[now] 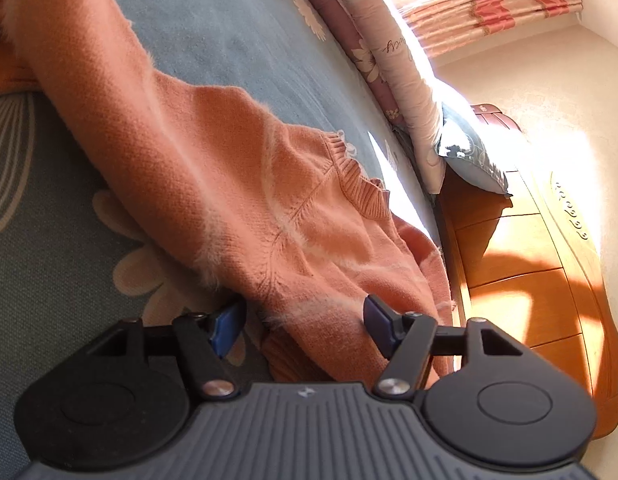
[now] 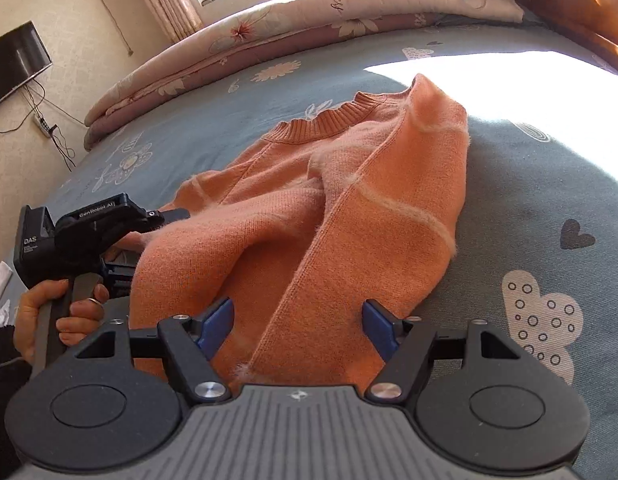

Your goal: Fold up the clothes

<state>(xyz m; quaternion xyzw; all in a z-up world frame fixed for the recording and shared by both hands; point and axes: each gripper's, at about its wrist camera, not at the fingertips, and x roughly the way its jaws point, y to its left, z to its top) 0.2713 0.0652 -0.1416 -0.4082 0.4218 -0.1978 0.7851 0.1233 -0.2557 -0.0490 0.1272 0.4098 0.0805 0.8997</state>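
An orange sweater (image 2: 329, 208), partly folded and cut off at 6 o'clock, lay on the bed (image 2: 529, 184). Both grippers (image 1: 305, 320) (image 2: 297, 324) had jaws wide around loose fabric.

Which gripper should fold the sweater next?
Probably the right gripper: its open jaws straddle the sweater hem. The left gripper sits off at the side edge.

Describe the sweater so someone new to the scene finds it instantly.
Start at the bed, covered by a blue-grey sheet printed with flowers and hearts. The sweater lies crumpled across its middle, in front of the rolled floral quilt by the window. It is the only orange thing there: fuzzy knit, ribbed collar, pale wavy lines.
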